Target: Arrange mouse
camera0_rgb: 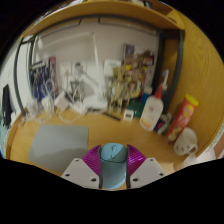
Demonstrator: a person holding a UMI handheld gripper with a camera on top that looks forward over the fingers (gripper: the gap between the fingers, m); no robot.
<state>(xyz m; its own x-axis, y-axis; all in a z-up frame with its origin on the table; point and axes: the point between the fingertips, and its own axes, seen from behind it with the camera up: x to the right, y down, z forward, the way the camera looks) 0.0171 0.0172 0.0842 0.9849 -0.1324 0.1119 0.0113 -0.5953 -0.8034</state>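
Observation:
A pale blue-grey mouse sits upright between my gripper's magenta pads, its rounded top with a small wheel pointing away from me. Both pads press against its sides, so the gripper is shut on it and holds it above the wooden desk. A grey mouse mat lies flat on the desk just ahead and left of the fingers.
Clutter lines the back of the desk: a white bottle with a red cap, a yellow-lidded container, a white mug, figurines and boxes, cables. A wooden shelf runs overhead.

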